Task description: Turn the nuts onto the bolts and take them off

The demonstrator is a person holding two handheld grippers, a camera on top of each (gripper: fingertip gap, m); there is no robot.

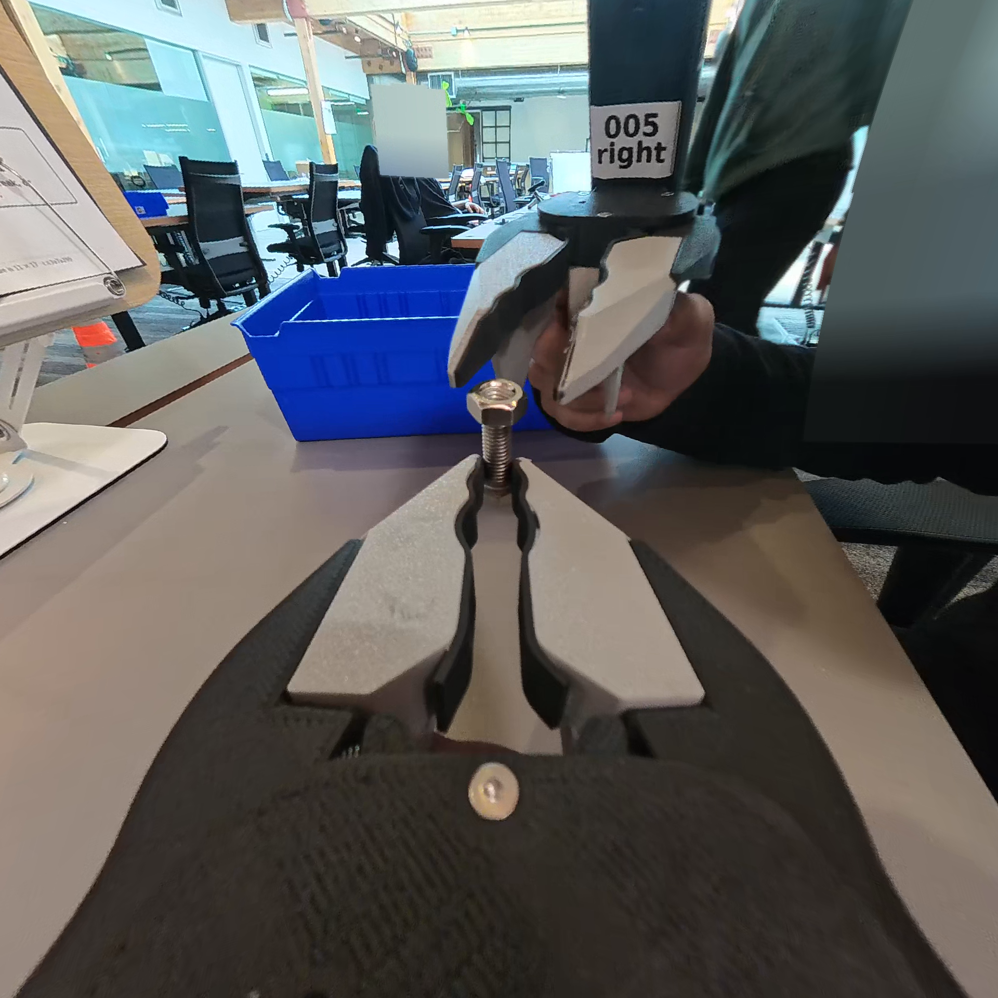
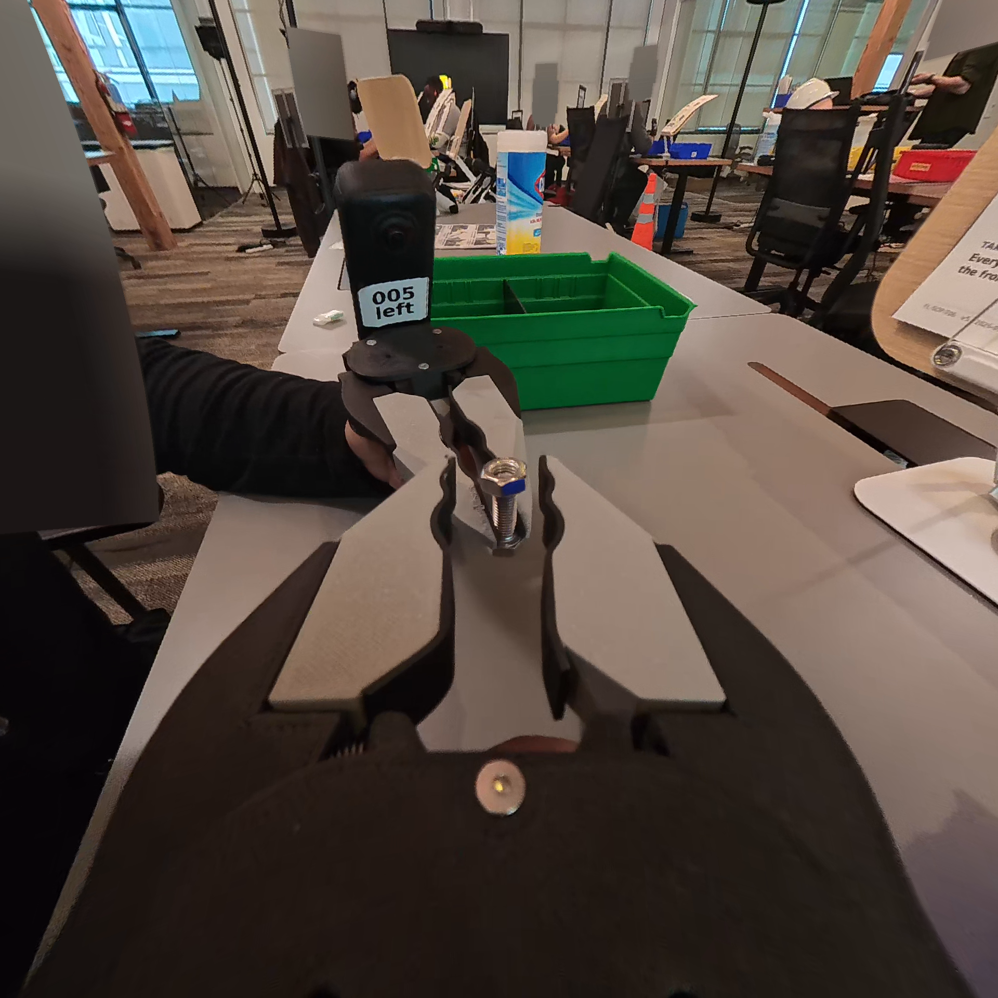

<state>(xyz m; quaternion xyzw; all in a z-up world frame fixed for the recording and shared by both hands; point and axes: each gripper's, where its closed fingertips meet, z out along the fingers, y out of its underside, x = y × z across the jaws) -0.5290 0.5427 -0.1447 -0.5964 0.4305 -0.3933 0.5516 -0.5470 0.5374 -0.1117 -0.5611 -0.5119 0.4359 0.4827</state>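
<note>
A steel bolt (image 1: 496, 444) stands upright, head down on the grey table (image 1: 216, 540), with a hex nut (image 1: 496, 404) threaded at its top end. My left gripper (image 1: 498, 471) is shut on the lower shank of the bolt, just above the head. My right gripper (image 1: 510, 386) hangs open just above the nut, one fingertip on either side, not gripping it. In the right wrist view the nut (image 2: 503, 475) and bolt (image 2: 505, 516) sit between my right gripper's (image 2: 497, 467) spread tips, and the left gripper (image 2: 507, 534) clamps the bolt from the far side.
A blue bin (image 1: 367, 367) stands just behind the bolt in the left wrist view. A green divided bin (image 2: 567, 356) and a wipes canister (image 2: 521, 194) stand behind the left gripper. A sign stand's white base (image 2: 929, 513) is on the table to the side. My two grippers' fingertips are within a few centimetres of each other.
</note>
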